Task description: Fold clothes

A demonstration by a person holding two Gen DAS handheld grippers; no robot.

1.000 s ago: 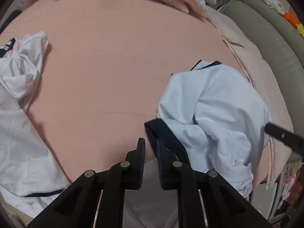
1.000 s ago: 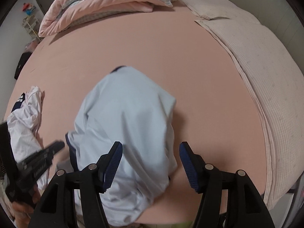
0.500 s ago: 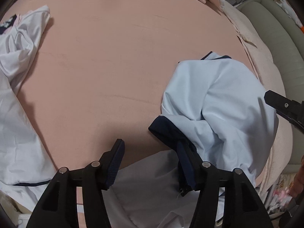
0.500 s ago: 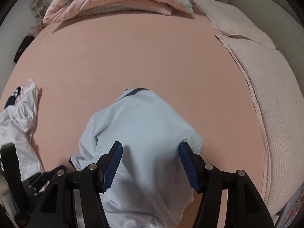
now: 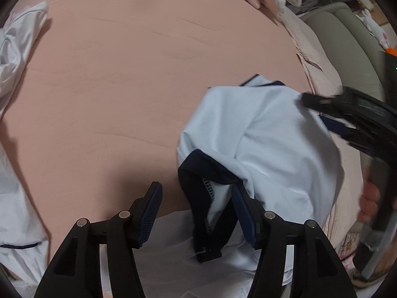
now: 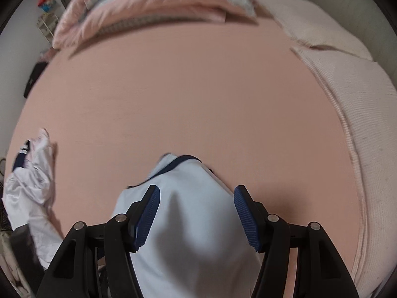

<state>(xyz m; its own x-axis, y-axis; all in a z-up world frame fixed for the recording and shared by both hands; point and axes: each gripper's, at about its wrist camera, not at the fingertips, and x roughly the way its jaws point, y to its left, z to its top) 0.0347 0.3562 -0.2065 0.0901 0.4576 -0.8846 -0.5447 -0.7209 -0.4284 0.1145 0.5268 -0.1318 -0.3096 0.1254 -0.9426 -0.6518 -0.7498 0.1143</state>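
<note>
A pale blue shirt (image 5: 263, 134) with dark navy trim lies bunched near the front right edge of the pink bed (image 5: 139, 79). Its navy cuff (image 5: 201, 193) sits between the jaws of my left gripper (image 5: 198, 213), which is open and holds nothing. My right gripper (image 6: 196, 216) is open directly above the shirt (image 6: 196, 223), which fills the gap between its fingers. The right gripper also shows in the left wrist view (image 5: 347, 116), over the shirt's far right side.
A white garment with navy trim (image 5: 17, 114) lies crumpled at the bed's left; it also shows in the right wrist view (image 6: 32, 188). Folded pink quilts (image 6: 153, 7) lie at the head. A pale textured blanket (image 6: 347, 114) covers the right side, beside a grey-green sofa (image 5: 347, 49).
My left gripper opened and let go of the navy cuff. My right gripper moved forward over the shirt, staying open. The shirt shifted slightly toward the bed's front edge.
</note>
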